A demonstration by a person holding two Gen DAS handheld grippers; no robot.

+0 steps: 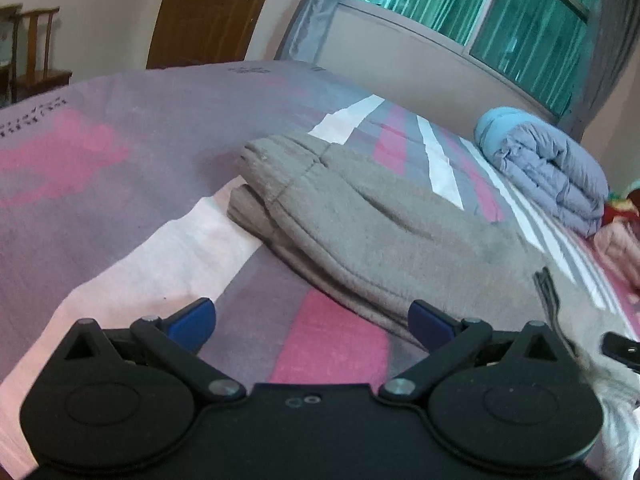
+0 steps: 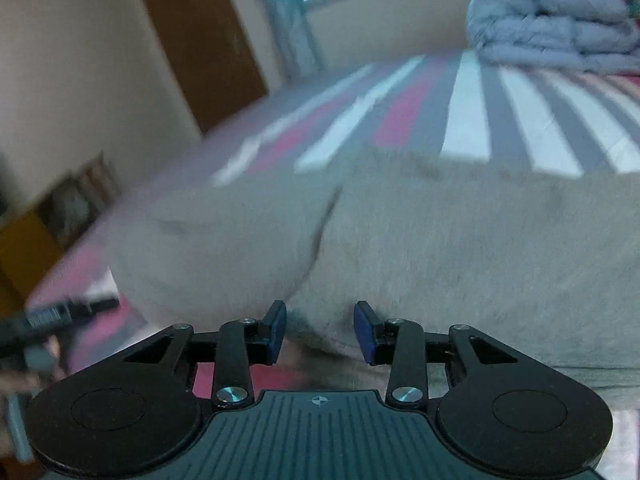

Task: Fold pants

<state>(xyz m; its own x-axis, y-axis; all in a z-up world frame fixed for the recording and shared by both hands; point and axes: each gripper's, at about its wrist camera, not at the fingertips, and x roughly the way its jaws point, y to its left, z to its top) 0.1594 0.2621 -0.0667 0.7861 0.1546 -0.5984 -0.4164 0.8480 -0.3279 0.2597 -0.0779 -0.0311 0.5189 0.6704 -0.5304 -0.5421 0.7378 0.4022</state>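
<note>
The grey fleece pants (image 1: 360, 216) lie folded on the bed (image 1: 120, 168), their ribbed waistband end doubled over toward the far left and the rest of the cloth running toward the near right. In the right wrist view the same pants (image 2: 440, 248) fill the middle of the picture, blurred, with a seam running diagonally across them.

The left tool (image 1: 312, 320) hangs over the striped bedsheet just in front of the near edge of the pants; its blue pads (image 1: 192, 318) stand wide apart with nothing between them. The right tool (image 2: 320, 332) is partly spread at the near edge of the pants; the grey cloth lies just behind and between its blue pads (image 2: 366, 332), but they do not press on it.

The bedsheet carries pink, white and grey stripes. A folded blue-grey quilt (image 1: 548, 172) sits at the far right of the bed, well apart from the pants. Beyond the bed are a brown door (image 1: 208, 8), a window (image 1: 500, 12) with green panes and a wooden chair (image 1: 36, 52).
</note>
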